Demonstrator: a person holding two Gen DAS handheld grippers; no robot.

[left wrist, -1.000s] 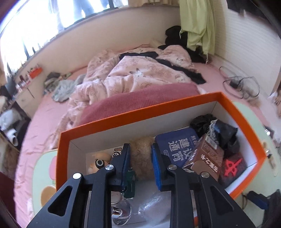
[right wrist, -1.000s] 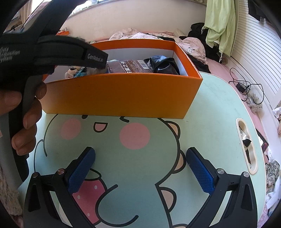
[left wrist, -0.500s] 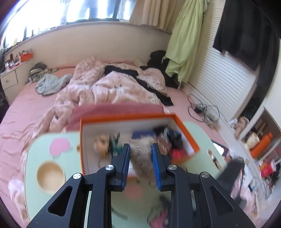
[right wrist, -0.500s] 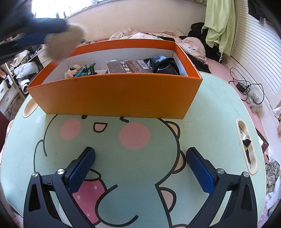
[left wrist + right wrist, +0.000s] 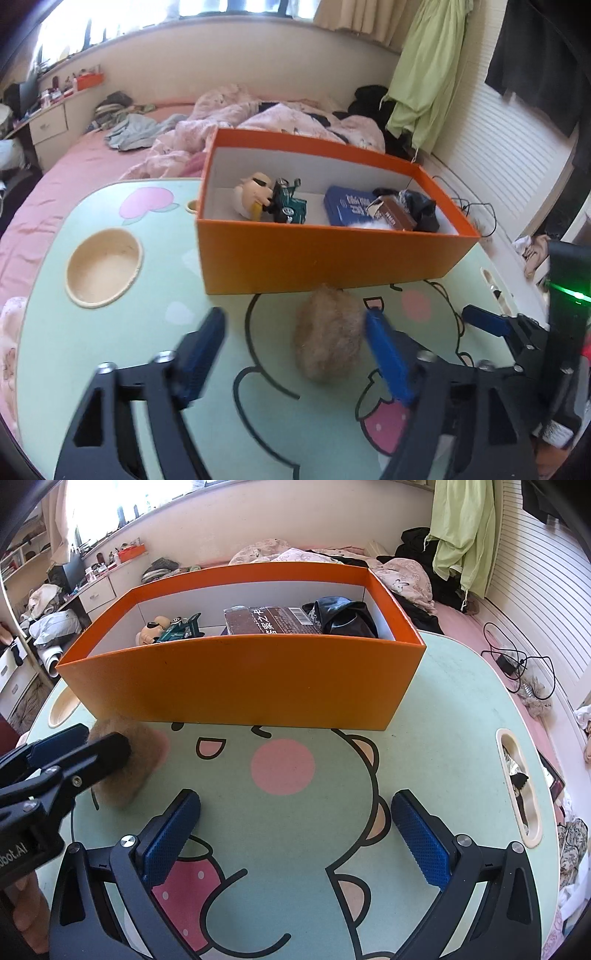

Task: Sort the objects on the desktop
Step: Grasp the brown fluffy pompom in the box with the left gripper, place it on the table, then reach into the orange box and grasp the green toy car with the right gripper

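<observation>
Left tongs [image 5: 295, 354] opening, motion-blurred; fluffy ball [image 5: 327, 334] between, smeared.

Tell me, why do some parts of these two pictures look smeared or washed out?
Left wrist view: the left gripper and furry ball are smeared while its jaws open; the window is glare-white. Right wrist view: sharp on the right gripper and orange box, edges bowed by the lens, window overexposed.

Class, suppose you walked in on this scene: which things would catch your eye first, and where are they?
The bright orange box at the far side of the mint cartoon table, holding a toy figure and green toy car. Then the tan fluffy ball in front of it, between the opening jaws of the left gripper.
</observation>
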